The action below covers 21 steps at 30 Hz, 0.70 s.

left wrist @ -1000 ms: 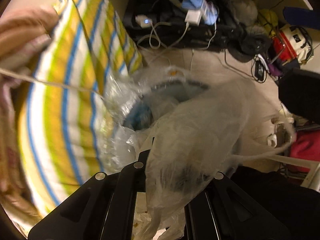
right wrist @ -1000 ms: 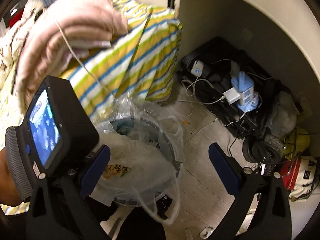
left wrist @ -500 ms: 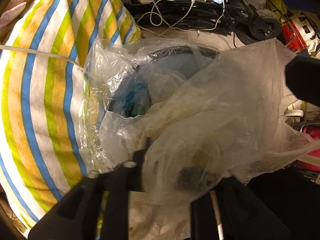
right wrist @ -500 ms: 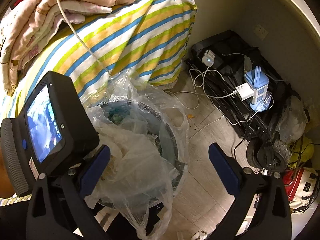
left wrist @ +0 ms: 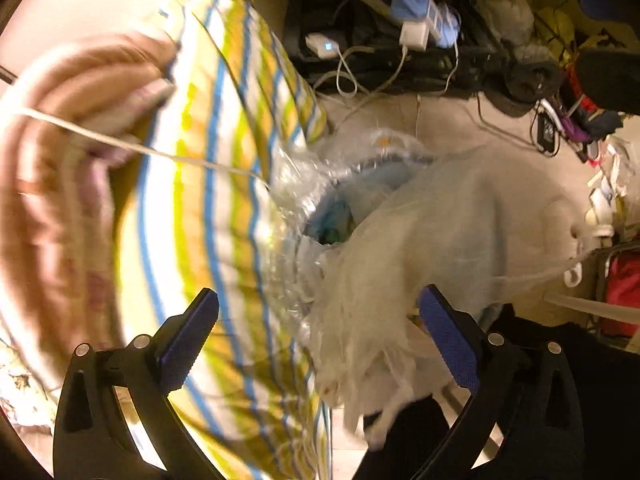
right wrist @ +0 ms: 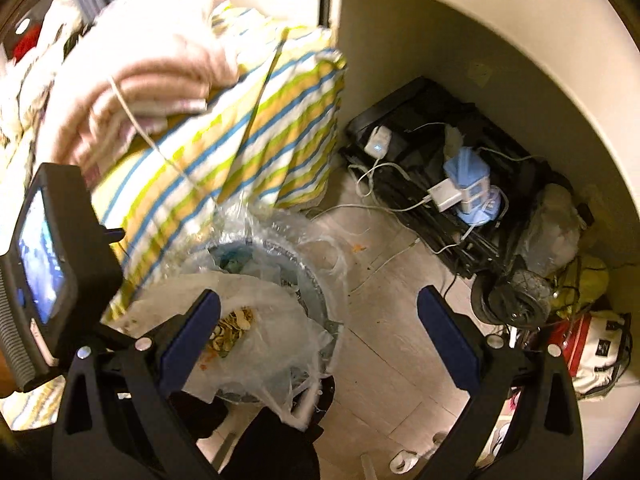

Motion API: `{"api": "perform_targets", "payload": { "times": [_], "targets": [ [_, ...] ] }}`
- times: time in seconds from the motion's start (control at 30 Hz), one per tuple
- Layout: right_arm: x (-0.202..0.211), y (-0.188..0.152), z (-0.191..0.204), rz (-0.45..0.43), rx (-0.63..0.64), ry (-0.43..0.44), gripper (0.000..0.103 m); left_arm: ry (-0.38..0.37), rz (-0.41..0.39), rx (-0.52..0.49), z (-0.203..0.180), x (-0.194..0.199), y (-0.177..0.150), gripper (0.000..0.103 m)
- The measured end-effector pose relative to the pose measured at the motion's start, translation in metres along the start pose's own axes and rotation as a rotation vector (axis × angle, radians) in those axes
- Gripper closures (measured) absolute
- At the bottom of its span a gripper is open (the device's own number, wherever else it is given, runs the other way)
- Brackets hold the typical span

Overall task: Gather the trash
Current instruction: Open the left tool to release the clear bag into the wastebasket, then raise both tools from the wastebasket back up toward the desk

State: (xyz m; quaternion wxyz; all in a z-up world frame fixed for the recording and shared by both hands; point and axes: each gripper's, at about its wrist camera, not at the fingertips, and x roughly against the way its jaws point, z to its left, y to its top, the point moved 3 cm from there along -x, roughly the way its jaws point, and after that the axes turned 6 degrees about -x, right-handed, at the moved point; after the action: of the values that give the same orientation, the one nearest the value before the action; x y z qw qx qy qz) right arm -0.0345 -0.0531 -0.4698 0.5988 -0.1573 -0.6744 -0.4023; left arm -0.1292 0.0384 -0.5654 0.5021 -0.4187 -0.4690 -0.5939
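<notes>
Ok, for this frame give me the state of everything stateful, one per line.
Left gripper: jaws opening, clear of the bag.
Right gripper: open, empty.
Plastic trash bag: released, slumped over the bin's rim.
Trash bin: lined, open, partly filled.
White charger: plugged in, light on.

Open right claw (right wrist: 318,332) above bagged trash (right wrist: 256,320).

Your floor (right wrist: 384,320): pale tile. Lined trash bin (right wrist: 280,264) stands on it at 9 o'clock, against striped bedding (right wrist: 248,148). Black case (right wrist: 424,160) with chargers and white cables lies at 1 o'clock by wall. Red-and-white bag (right wrist: 592,344) at 4 o'clock. Orange crumb (right wrist: 360,247) near bin.
</notes>
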Motion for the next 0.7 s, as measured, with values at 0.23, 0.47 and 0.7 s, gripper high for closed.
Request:
{"api": "perform_targets", "payload": {
  "times": [0.23, 0.47, 0.7],
  "targets": [
    [0.084, 0.026, -0.026, -0.094, -0.097, -0.025, 0.007, 0.012, -0.094, -0.052, 0.002, 0.088, 0.032, 0.006],
    [0.159, 0.051, -0.06, -0.213, -0.175, -0.073, 0.007, 0.016, -0.226, -0.095, 0.001, 0.179, 0.074, 0.006],
    [0.227, 0.068, -0.108, -0.346, -0.285, -0.14, 0.007, 0.009, -0.355, -0.14, -0.015, 0.254, 0.13, 0.006]
  ]
}}
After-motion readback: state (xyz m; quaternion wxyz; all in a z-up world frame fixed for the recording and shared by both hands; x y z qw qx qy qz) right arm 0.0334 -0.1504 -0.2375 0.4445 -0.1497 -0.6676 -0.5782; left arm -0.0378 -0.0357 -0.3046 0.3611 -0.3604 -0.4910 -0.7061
